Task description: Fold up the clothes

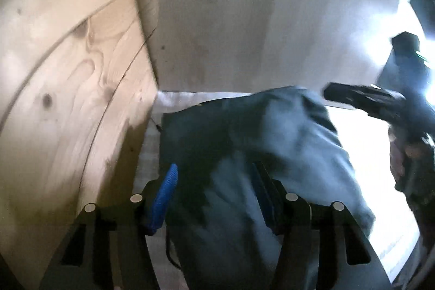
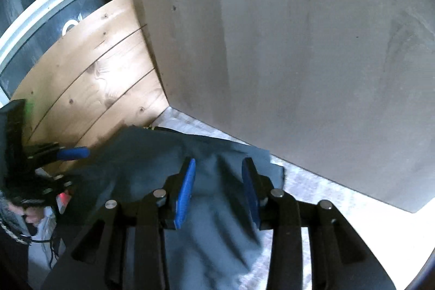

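Beside wooden planks (image 2: 92, 67), blue-grey garment (image 2: 212, 208) on pale surface (image 2: 312, 181), left gripper (image 1: 214, 197) spread, right gripper (image 2: 218, 192) spread.

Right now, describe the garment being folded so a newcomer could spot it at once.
Find the corner where the pine plank wall meets the plain grey wall. Below it, on the pale surface, lies the blue-grey garment, rumpled. It is the only cloth there, dark against everything pale around it.
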`<action>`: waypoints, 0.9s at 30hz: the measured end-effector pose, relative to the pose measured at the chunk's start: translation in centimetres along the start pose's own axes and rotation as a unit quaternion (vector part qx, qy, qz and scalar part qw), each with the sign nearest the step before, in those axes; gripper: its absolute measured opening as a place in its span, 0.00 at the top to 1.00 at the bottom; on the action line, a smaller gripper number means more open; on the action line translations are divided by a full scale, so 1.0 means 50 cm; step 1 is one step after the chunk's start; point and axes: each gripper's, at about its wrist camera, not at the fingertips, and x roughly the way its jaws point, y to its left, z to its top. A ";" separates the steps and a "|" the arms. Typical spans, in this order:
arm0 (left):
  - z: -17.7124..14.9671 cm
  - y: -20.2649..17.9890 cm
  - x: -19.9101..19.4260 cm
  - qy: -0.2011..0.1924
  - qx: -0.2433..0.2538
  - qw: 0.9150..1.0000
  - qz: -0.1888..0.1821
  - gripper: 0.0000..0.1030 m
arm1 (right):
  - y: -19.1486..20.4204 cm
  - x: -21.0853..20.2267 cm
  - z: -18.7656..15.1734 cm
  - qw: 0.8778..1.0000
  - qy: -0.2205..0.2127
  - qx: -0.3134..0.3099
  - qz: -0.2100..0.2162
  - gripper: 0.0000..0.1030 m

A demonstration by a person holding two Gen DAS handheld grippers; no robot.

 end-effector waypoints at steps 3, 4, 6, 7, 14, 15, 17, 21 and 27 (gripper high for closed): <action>-0.024 -0.052 0.033 0.027 0.049 0.998 0.004 0.46 | -0.012 0.080 -0.010 0.998 0.051 -0.012 -0.024 0.66; -0.032 -0.068 0.051 0.041 0.065 0.997 0.009 0.47 | -0.017 0.104 -0.013 0.997 0.066 -0.013 -0.029 0.65; -0.046 -0.077 0.083 0.064 0.074 0.995 0.024 0.47 | -0.027 0.102 -0.009 0.997 0.068 0.001 -0.038 0.64; -0.051 -0.081 0.084 0.065 0.077 0.994 0.033 0.48 | -0.032 0.102 -0.007 0.997 0.069 0.008 -0.043 0.64; -0.062 -0.087 -0.041 0.010 0.035 0.999 -0.006 0.46 | -0.025 -0.161 -0.062 0.996 -0.059 0.072 0.012 0.60; -0.067 -0.083 -0.060 0.003 0.020 1.000 -0.011 0.45 | -0.018 -0.190 -0.092 0.995 -0.064 0.080 0.014 0.53; -0.077 -0.084 -0.075 -0.002 0.009 1.000 -0.013 0.39 | -0.002 -0.213 -0.142 0.993 -0.065 0.099 0.025 0.42; -0.082 -0.095 -0.040 0.004 0.021 1.000 -0.008 0.38 | 0.082 -0.143 -0.230 0.995 -0.013 0.098 0.026 0.42; -0.100 -0.043 0.069 0.077 0.010 0.997 0.031 0.36 | 0.139 -0.101 -0.291 0.994 0.082 0.061 0.032 0.42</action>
